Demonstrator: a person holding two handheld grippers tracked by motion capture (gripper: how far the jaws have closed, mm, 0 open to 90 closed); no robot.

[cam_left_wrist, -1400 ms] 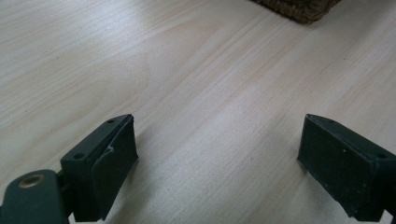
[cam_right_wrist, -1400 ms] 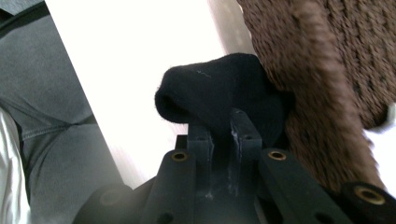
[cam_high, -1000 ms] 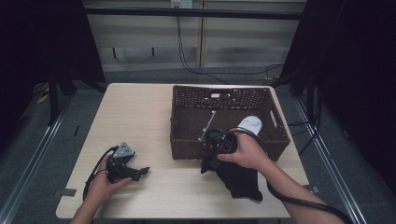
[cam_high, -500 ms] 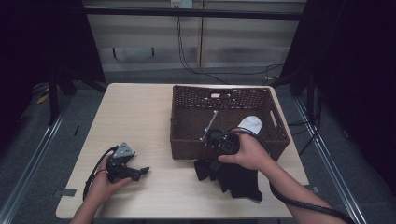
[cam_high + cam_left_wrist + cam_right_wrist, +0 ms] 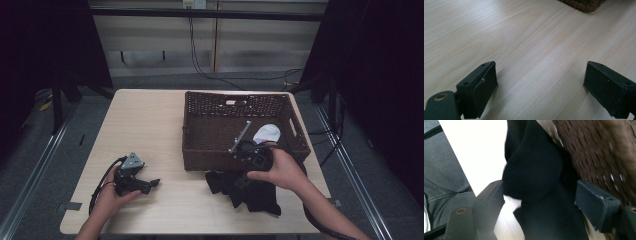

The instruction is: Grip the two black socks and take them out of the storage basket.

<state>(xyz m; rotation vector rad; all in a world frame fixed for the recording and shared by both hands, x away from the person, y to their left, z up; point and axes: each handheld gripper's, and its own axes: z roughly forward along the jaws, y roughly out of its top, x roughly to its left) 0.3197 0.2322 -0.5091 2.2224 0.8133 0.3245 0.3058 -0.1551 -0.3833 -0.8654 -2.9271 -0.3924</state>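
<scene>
The right tool [image 5: 246, 176] sits low and right of centre in the high view, over a black cloth [image 5: 250, 192] that lies on the counter [image 5: 145, 125] just in front of the basket [image 5: 200, 120]. Its jaws have just been opening and now stand spread. In the right gripper view a thick fold of the cloth [image 5: 534, 170] bulges between them, touching the left jaw at most lightly, with a gap on the right side, so nothing is pinched.

The left tool [image 5: 147, 184] rests at the lower left of the high view. Its jaws are spread wide over bare wood in the left gripper view, well apart from the cloth.

The step in hand looks like a re-grip or release of the cloth beside the basket. To take it well, I would centre the fold between the jaws and push a little deeper before closing, so the pads bite on the bunched part rather than a loose edge. The basket wall is just beside the right jaw, so keep that jaw from snagging the weave. A white thing [image 5: 266, 133] lies inside the basket; leave room for it if the cloth is meant to go in.
</scene>
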